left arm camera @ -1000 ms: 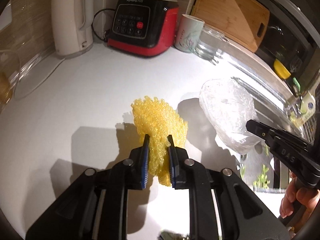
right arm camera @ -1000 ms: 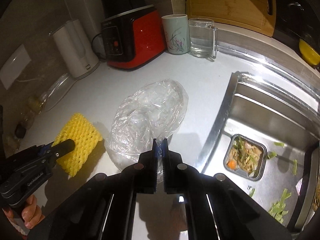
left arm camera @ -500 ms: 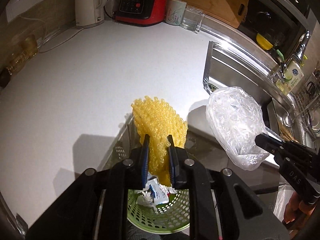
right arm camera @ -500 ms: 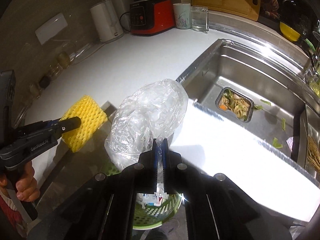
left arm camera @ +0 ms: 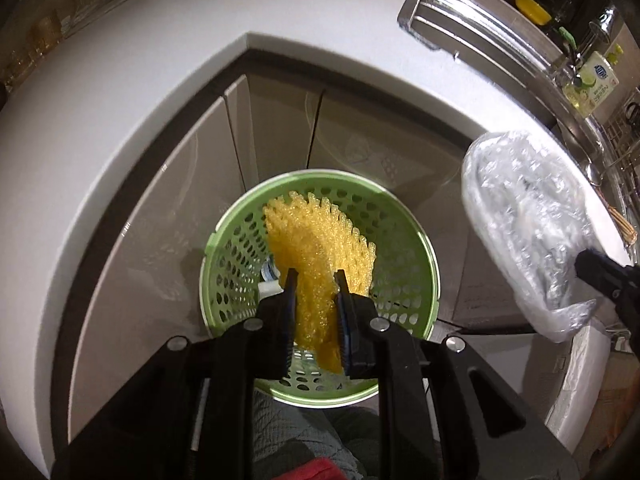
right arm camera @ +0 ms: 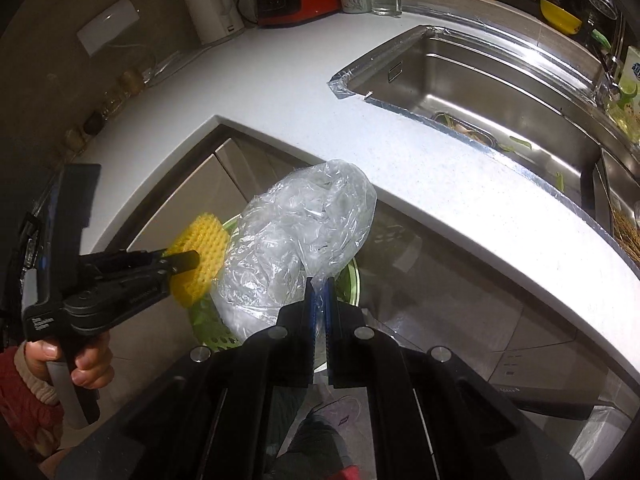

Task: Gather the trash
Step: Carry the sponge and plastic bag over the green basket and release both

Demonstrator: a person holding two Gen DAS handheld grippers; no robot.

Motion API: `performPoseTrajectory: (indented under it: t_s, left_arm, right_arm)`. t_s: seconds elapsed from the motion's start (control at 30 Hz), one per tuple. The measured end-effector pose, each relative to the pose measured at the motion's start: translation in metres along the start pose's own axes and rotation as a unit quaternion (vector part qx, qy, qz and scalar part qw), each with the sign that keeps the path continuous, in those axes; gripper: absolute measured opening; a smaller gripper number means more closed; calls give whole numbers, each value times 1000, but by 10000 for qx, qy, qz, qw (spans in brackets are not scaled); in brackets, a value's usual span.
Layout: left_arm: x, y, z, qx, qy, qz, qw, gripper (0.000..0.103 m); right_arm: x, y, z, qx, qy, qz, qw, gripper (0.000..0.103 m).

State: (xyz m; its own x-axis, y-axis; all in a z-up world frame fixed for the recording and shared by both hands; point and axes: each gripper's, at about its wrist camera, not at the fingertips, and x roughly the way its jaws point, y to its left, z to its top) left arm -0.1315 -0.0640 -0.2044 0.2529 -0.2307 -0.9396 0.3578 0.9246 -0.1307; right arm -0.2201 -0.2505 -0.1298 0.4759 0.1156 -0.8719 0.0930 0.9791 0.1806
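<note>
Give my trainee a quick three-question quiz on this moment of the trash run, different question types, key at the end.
1. True or false: the left gripper is shut on the yellow foam net, directly above the green basket.
2. What does the right gripper hold? A) a mug B) the clear plastic bag C) nothing
3. Fill in: the food tray with leftovers sits in the ____.

Key: 1 true; 2 B; 3 sink
</note>
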Motion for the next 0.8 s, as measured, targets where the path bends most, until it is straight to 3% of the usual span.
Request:
performPoseTrajectory:
  t_s: [0.07, 0.13, 0.2, 0.3, 0.43, 0.57, 0.8]
  left_arm:
    - [15, 1, -6, -9, 196, 14, 9998, 22]
    - [26, 1, -9, -43, 312, 27, 9995, 32]
    - [30, 2, -11, -54, 349, 58, 9994, 44]
    - [28, 0, -10, -30, 337, 54, 9994, 53]
    - [13, 3, -2, -48, 177, 53, 9998, 60]
    - [-12, 8, 7, -117, -108, 160, 9997, 75]
    - [-54, 30, 16, -479, -516, 417, 9966, 89]
  right_arm:
    - [-2, -1, -2, -2, -6, -13, 10000, 5]
    - [-3, -2, -3, -14, 2, -15, 10000, 5]
    - [-3, -3, -4, -18, 17, -12, 10000, 5]
    - [-2, -3, -4, -20, 44, 2, 10000, 5]
    - [-3, 0, -3, -64, 20, 50, 10000, 5]
    - [3, 3, -1, -145, 46, 187, 9997, 5]
    - [39, 23, -3, -492, 314, 318, 9978, 5]
